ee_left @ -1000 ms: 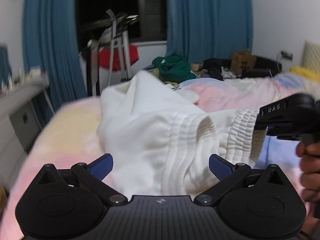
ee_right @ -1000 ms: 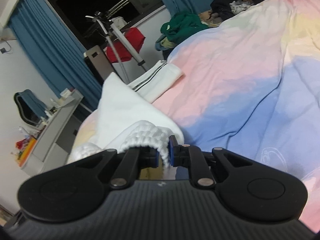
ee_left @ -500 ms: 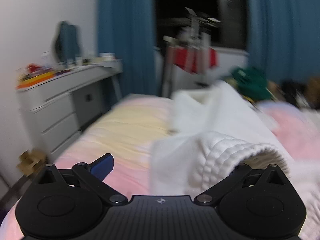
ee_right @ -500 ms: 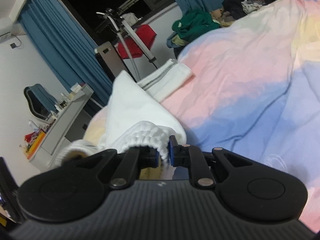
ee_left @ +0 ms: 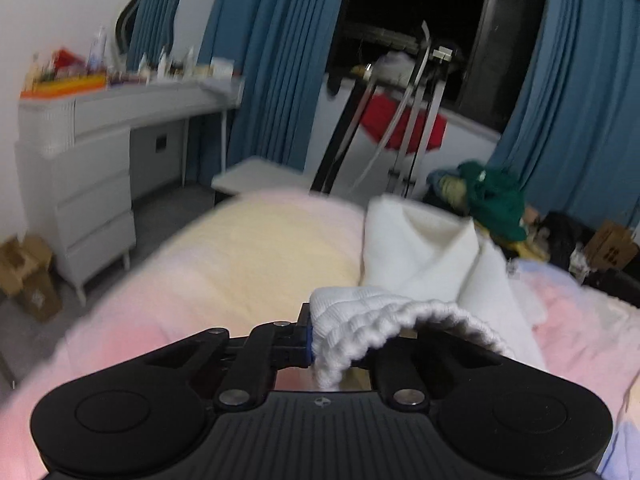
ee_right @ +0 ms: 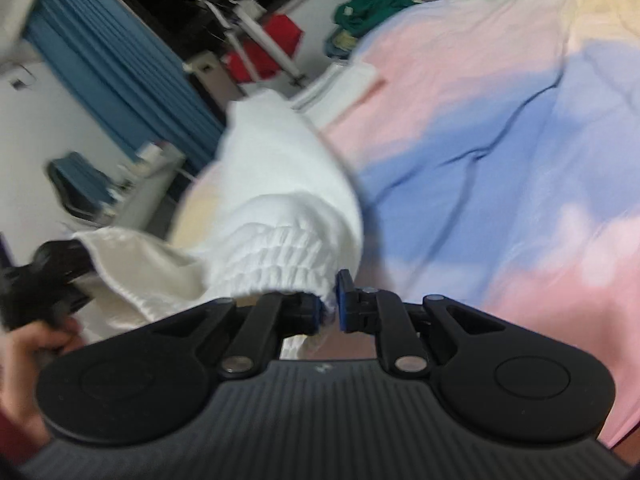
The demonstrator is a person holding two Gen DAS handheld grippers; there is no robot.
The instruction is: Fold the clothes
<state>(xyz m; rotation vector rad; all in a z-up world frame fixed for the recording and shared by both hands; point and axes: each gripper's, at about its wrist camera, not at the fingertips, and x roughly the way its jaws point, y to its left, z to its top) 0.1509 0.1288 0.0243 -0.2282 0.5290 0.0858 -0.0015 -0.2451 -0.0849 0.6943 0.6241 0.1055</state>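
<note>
Two grippers pinch the same white garment by its ribbed elastic waistband. The left gripper [ee_left: 320, 340] has its jaws closing on one bunched end of the waistband [ee_left: 360, 324], whose thick gathered cloth arches away toward 3 o'clock and hides the right-hand finger (only the left blue pad [ee_left: 308, 340] shows). The right gripper [ee_right: 329, 308] has its jaws pressed nearly together on the other end of the band, a thin fold of white cloth caught between the blue pads. In the right wrist view the waistband stretches from the jaws toward 9 o'clock, where the left gripper's black body and the hand [ee_right: 28, 344] carrying it show, blurred. From the band, the white garment [ee_right: 276, 168] runs off toward 11 o'clock across the bedspread [ee_right: 500, 132], a pastel cover of pink, blue and pale yellow. In the left wrist view the rest of the garment lies in soft folds at 1 o'clock on the bed. Beyond it, a green garment [ee_left: 496, 200] sits in a heap near the bed's far edge, with a metal drying rack [ee_left: 400, 120] hung with red cloth before the dark window and blue curtains [ee_left: 272, 60]. At 9 o'clock stands a grey dressing table [ee_left: 92, 168] with drawers.
</note>
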